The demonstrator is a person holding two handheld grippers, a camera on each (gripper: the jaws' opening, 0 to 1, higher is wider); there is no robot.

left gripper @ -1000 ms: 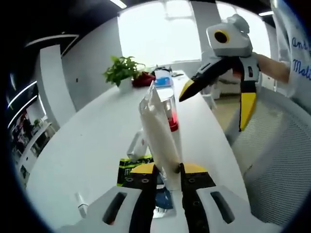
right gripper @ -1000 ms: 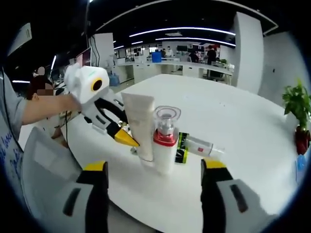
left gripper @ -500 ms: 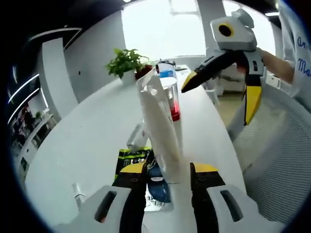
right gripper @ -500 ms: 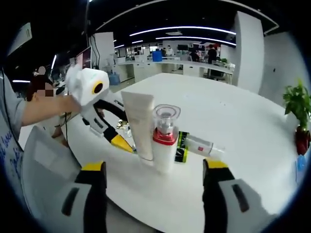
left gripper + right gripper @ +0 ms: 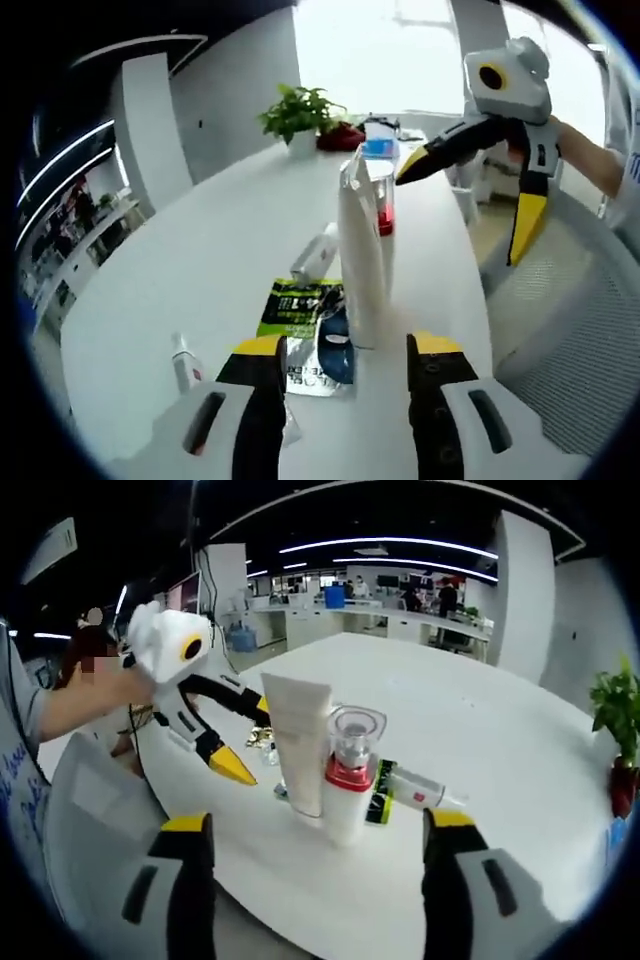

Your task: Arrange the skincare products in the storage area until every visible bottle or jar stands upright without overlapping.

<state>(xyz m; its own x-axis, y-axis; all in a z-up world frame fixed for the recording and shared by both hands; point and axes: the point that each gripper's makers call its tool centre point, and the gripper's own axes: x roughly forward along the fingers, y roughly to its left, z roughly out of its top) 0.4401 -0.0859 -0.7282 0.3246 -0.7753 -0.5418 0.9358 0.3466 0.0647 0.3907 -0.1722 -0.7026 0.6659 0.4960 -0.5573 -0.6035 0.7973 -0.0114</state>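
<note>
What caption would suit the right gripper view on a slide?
Left gripper open beside an upright white tube and a red-collared pump bottle on a white table.

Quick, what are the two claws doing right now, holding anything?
Left claw: open, holding nothing, the white tube stands free between its jaws.
Right claw: open, holding nothing.

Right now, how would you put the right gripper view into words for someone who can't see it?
A white tube and a red-collared pump bottle stand upright side by side on a white table, with a small bottle lying on its side behind them. The left gripper, open, is beside the tube. The right gripper is open in front, holding nothing.
</note>
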